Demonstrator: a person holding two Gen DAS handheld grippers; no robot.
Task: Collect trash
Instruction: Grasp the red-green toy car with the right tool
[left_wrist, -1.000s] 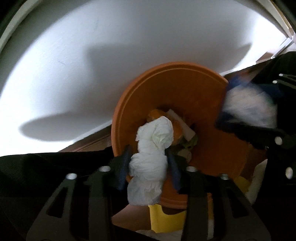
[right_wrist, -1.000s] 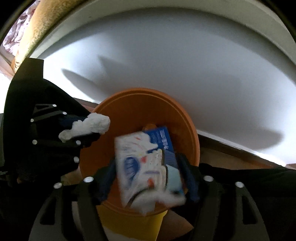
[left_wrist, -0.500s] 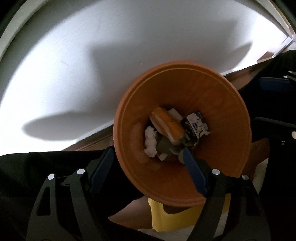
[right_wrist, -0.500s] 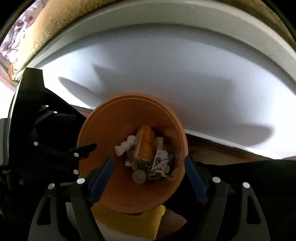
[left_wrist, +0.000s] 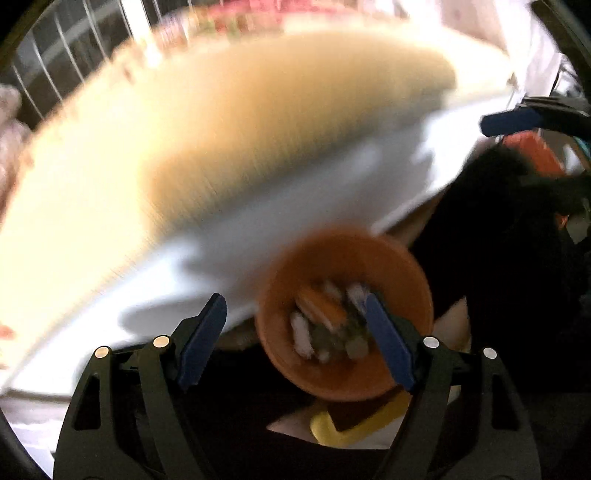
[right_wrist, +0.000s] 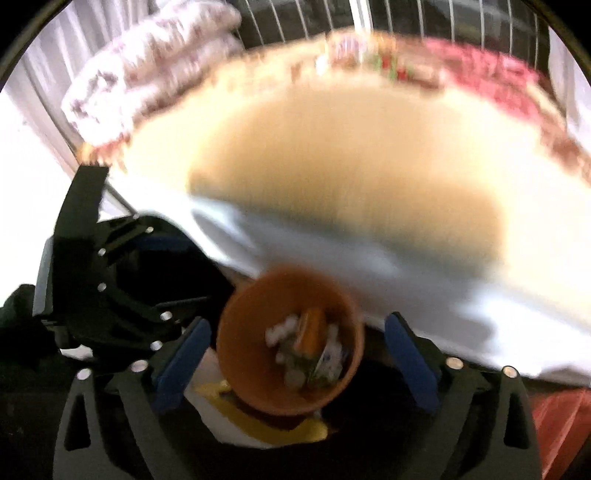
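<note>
Both my grippers above the orange bin (left_wrist: 343, 314), fingers spread, holding nothing
Left gripper (left_wrist: 295, 339) and right gripper (right_wrist: 295, 354) hang empty; trash (right_wrist: 306, 347) lies inside at 6 o'clock; next I judge: seek more litter

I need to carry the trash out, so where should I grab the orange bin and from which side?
Grip the orange bin by its rim, coming down from above. It stands upright with its round mouth open to both cameras, and the wall looks thin enough to pinch. Both the left gripper and right gripper are open and empty, so either probably could.
</note>
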